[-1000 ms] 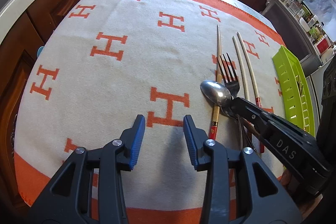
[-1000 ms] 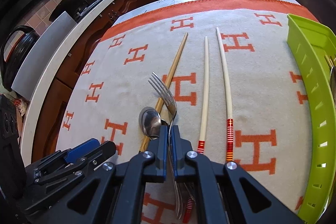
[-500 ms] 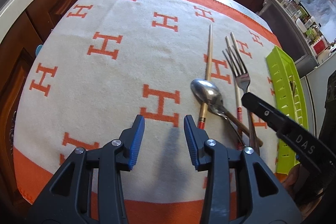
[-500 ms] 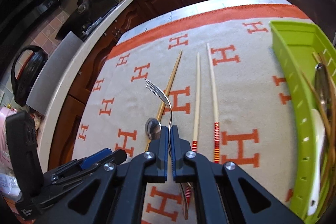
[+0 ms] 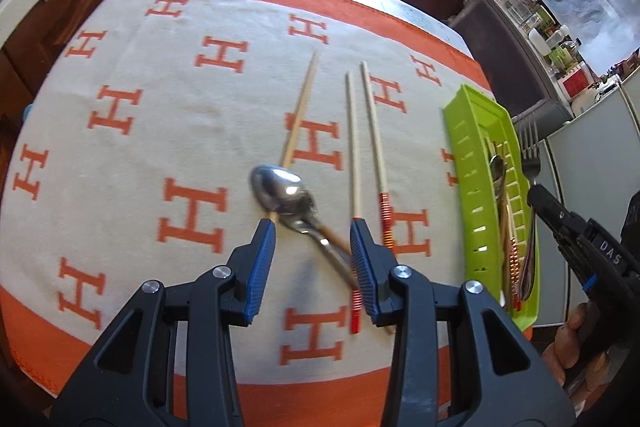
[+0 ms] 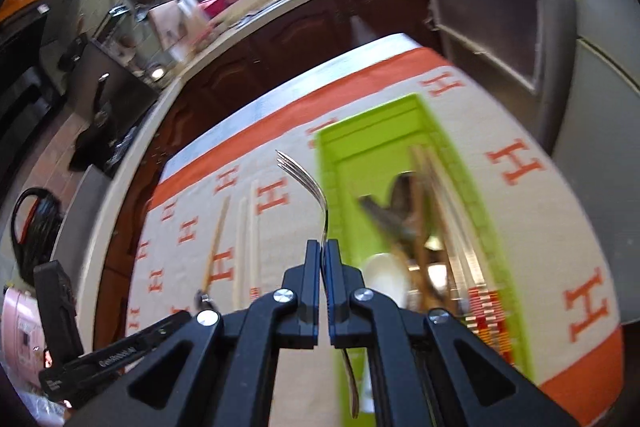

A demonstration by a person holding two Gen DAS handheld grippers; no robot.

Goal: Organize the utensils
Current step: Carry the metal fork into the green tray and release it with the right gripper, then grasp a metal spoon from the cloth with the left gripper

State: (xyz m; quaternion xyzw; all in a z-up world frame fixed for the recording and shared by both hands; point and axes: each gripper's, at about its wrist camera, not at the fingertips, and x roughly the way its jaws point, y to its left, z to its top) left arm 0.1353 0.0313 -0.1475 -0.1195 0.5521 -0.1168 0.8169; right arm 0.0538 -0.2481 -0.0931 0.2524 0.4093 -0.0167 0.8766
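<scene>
Green tray (image 6: 472, 187) contents motion-blurred beyond telling, spoon (image 5: 280, 191) handle hidden behind left gripper (image 5: 312, 247), fork (image 6: 308, 187) handle end cut off below.

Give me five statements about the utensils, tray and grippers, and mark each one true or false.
1. The right gripper is shut on the fork. True.
2. The spoon lies in the green tray. False: it lies on the cloth, across a chopstick.
3. The left gripper holds a chopstick. False: it is open and empty.
4. The tray already holds utensils. True.
5. The cloth bears blue stars. False: orange H shapes.
</scene>
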